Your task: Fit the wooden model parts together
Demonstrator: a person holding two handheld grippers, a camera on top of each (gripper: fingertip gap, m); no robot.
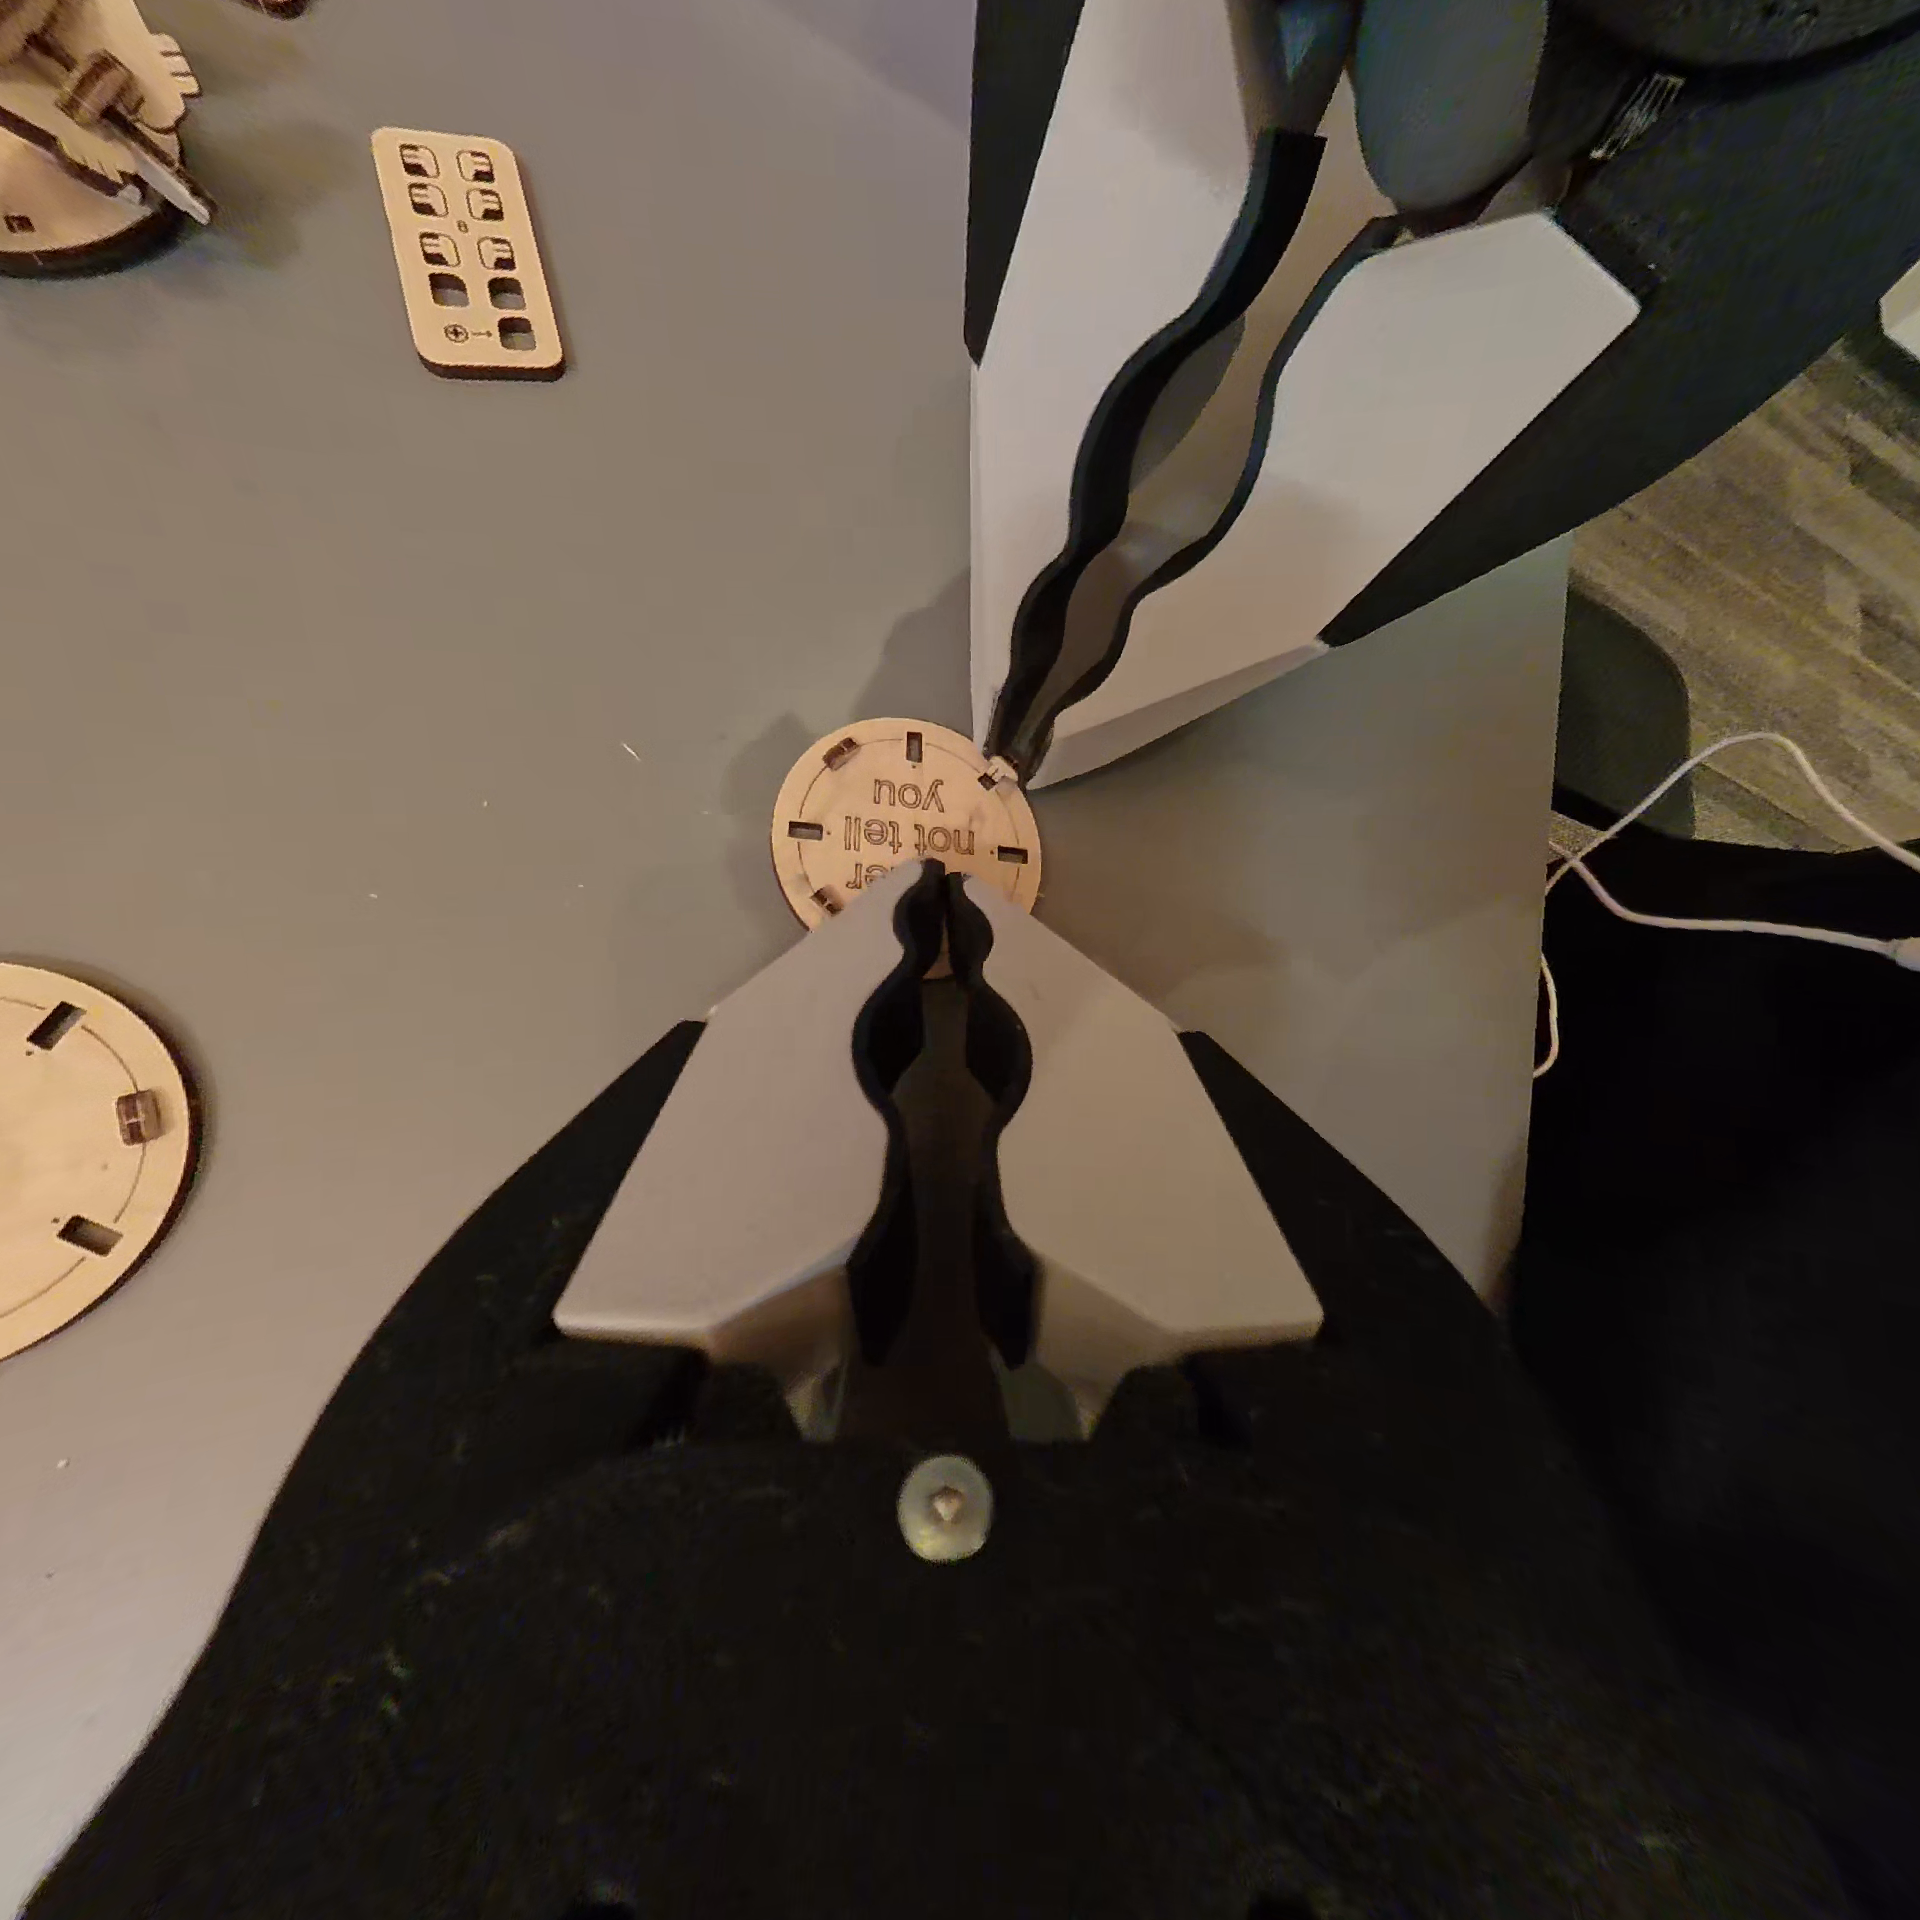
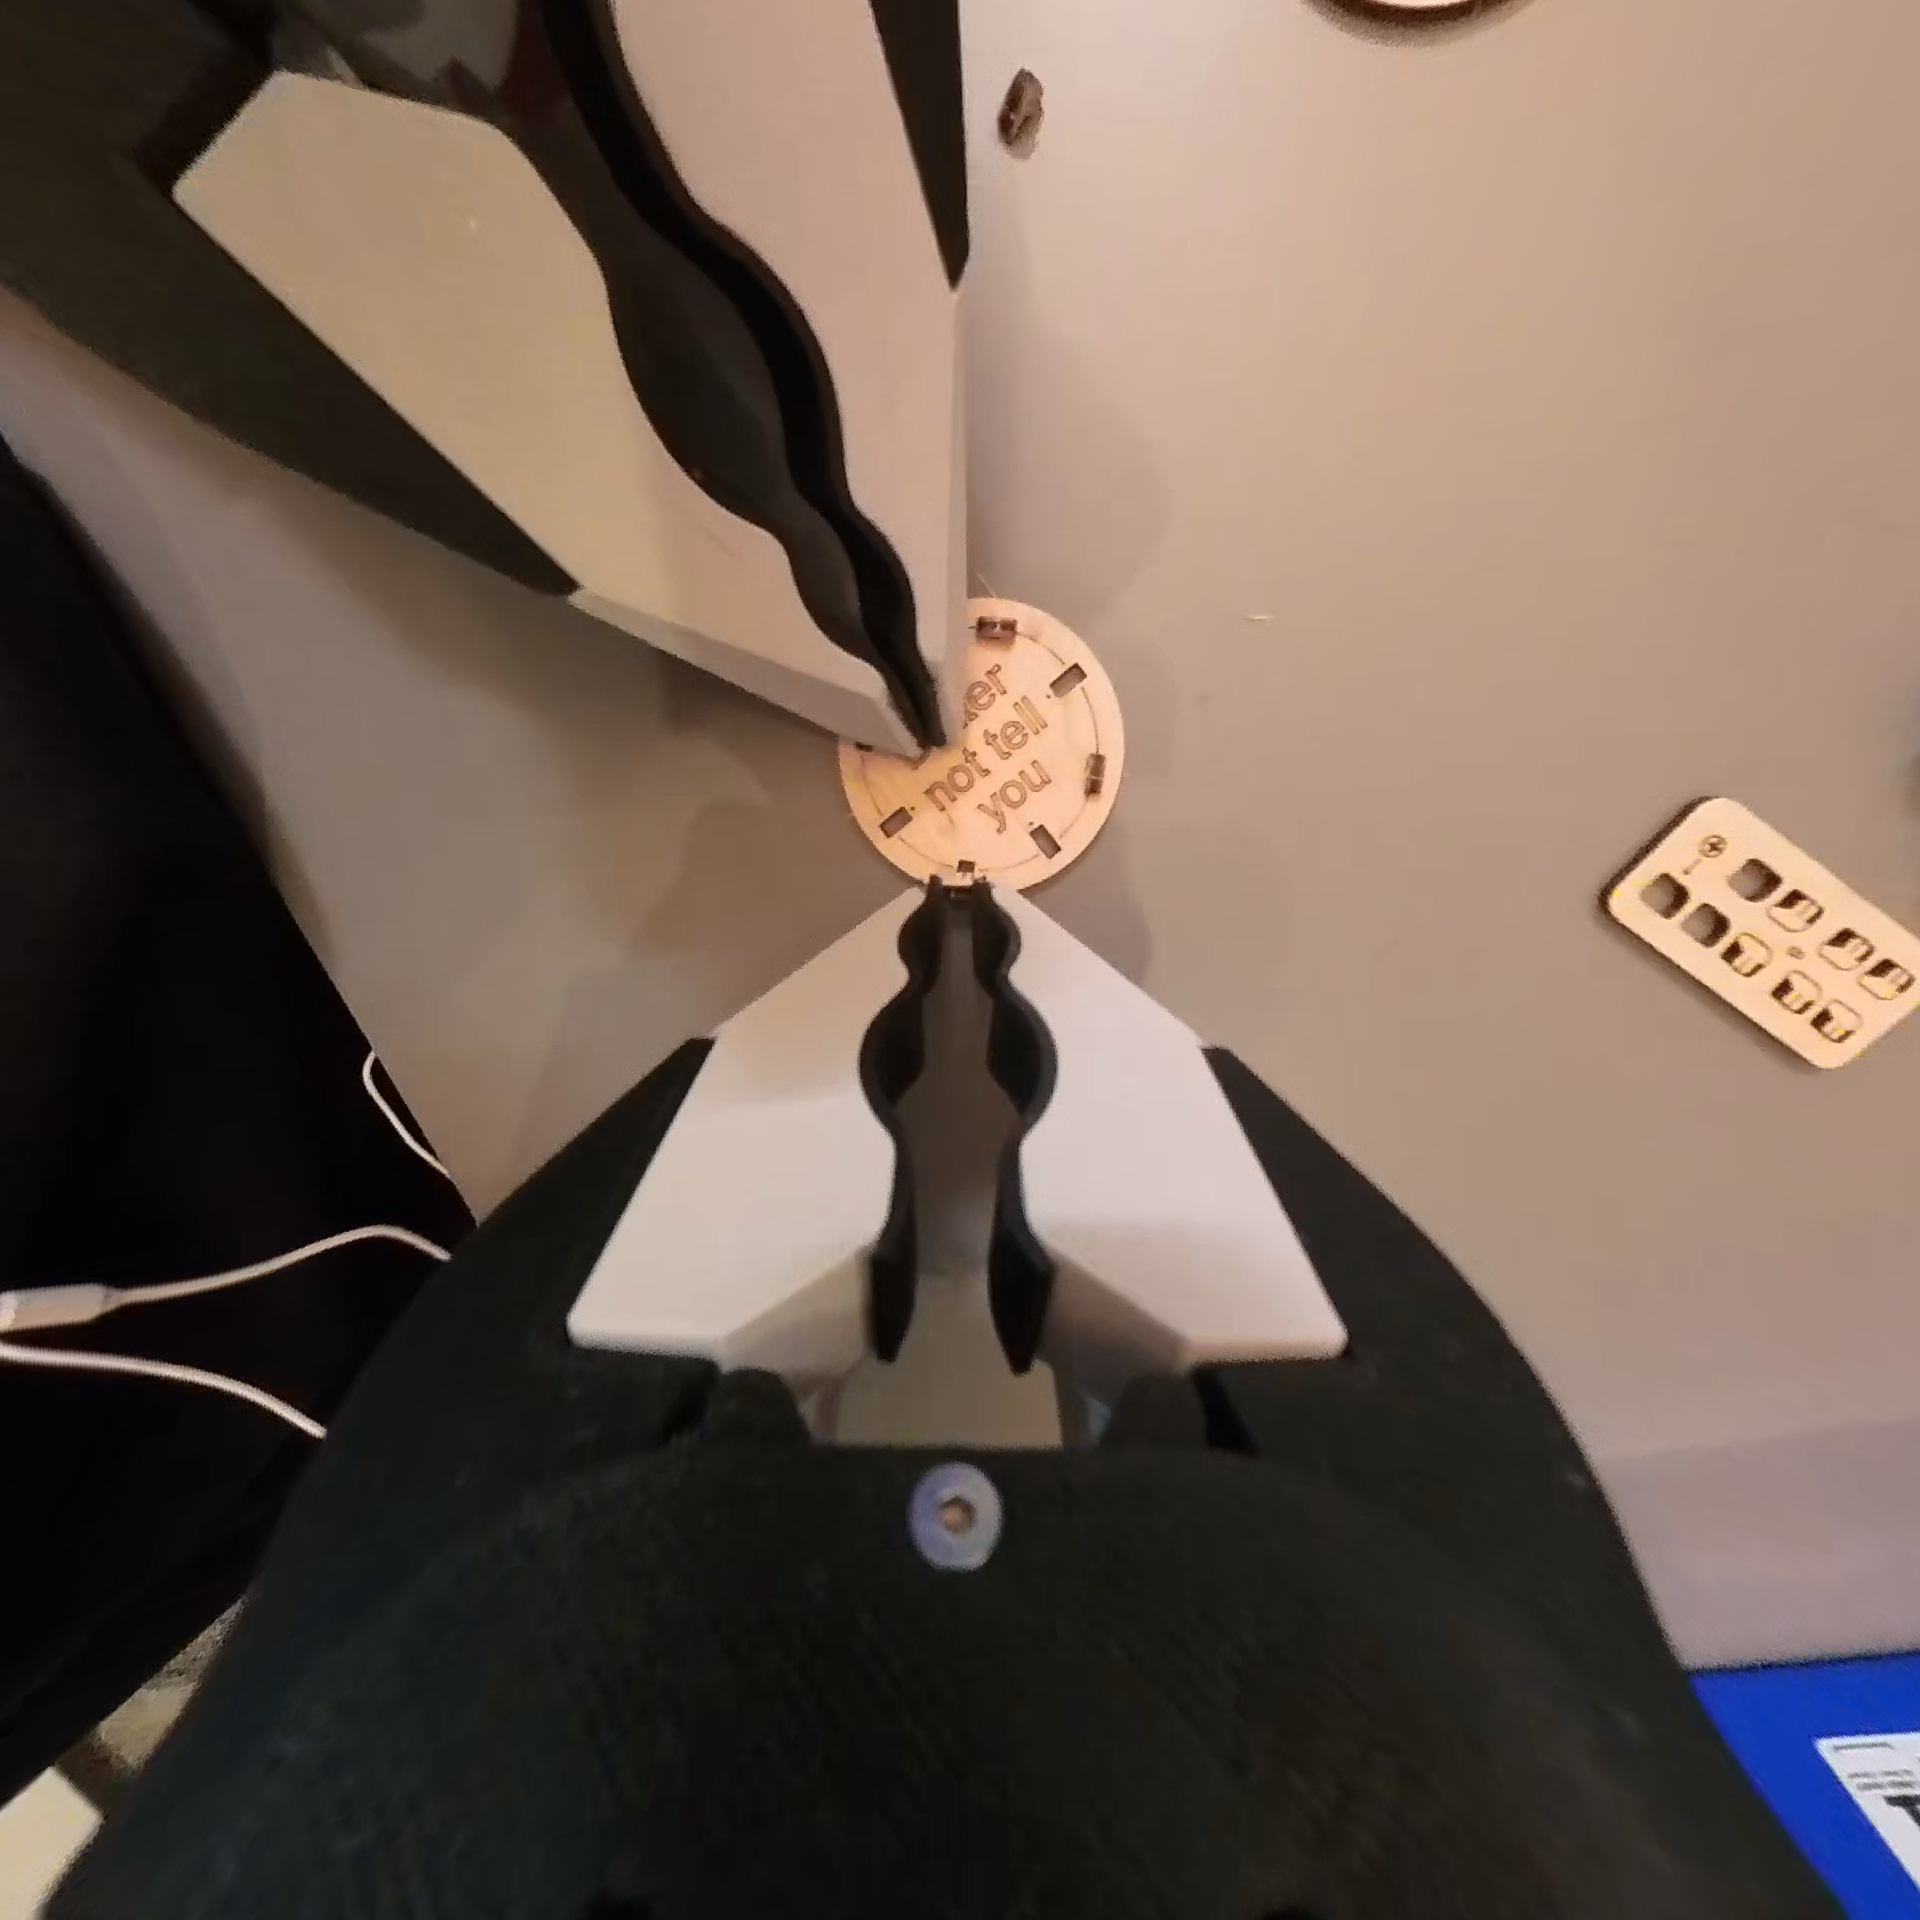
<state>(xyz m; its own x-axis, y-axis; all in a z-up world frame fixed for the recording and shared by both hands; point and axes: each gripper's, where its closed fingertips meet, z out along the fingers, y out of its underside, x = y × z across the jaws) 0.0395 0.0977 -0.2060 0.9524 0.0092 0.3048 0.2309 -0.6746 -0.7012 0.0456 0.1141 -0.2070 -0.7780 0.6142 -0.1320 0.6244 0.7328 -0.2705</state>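
Small round pale wooden disc (image 1: 902, 826) with engraved lettering and rim slots, flat on grey tabletop (image 1: 416, 623); left gripper (image 1: 938, 878) jaws clenched, tips over disc's near edge. Right gripper (image 2: 961, 890) jaws pinched on tiny wooden tab (image 2: 966, 868) at disc's rim. Farther off: slotted wooden rectangular card (image 1: 468, 249), larger wooden disc (image 1: 73, 1153).

Pale laser-cut plywood on a matt grey tabletop

The small disc (image 1: 904, 821) and slotted card (image 1: 468, 249) look like bare, smooth wood with dark burnt edges; table (image 1: 416, 623) is smooth matt, gripper fingers (image 1: 800, 1091) matt grey plastic with black rubbery pads.
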